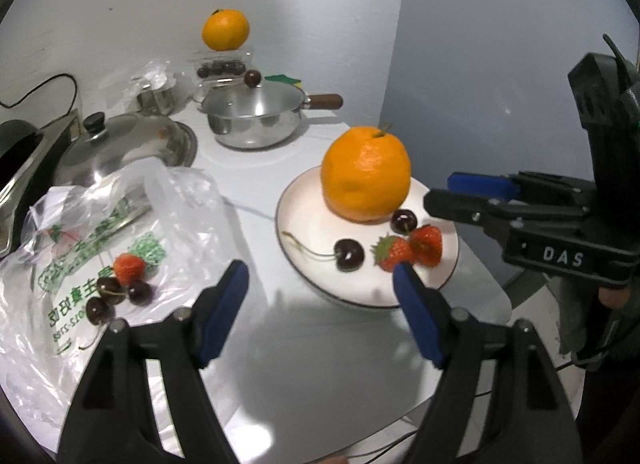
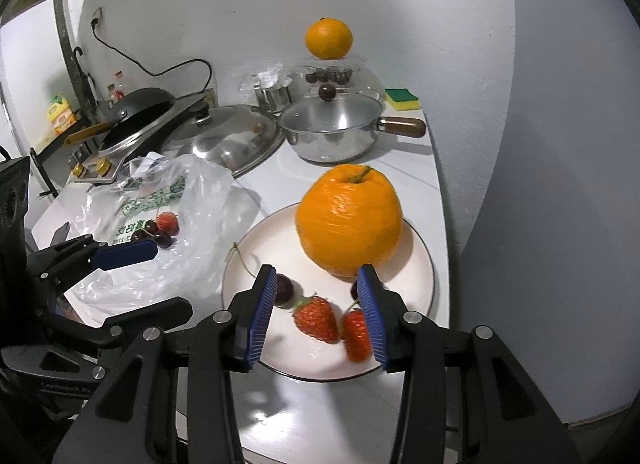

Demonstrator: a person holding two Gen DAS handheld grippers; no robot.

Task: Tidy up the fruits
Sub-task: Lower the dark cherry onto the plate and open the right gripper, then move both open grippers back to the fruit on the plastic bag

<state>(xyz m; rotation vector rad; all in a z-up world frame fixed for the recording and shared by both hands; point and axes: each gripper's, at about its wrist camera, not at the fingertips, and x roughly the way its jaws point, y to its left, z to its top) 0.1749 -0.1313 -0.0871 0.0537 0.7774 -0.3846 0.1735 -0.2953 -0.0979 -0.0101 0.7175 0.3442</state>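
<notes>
Both grippers empty: left gripper (image 1: 320,280) wide, right gripper (image 2: 316,288) narrower, over plate (image 2: 420,284) w/ strawberries (image 2: 316,318).

The white counter (image 2: 400,168) bears a plate (image 2: 420,252), plastic bag (image 2: 200,192), saucepan (image 2: 332,136) and lid (image 2: 224,136).

The left gripper (image 1: 321,274) pointed downward over the near part of the counter, its blue-padded jaws spread wide with nothing between them. The right gripper (image 2: 316,280) hung tilted down over the counter's right edge, its jaws parted more narrowly, pads pressing on nothing. In the left wrist view the right gripper (image 1: 438,190) reached in from the right side, a fingertip (image 1: 612,296) of the person's hand showing beneath its body.
</notes>
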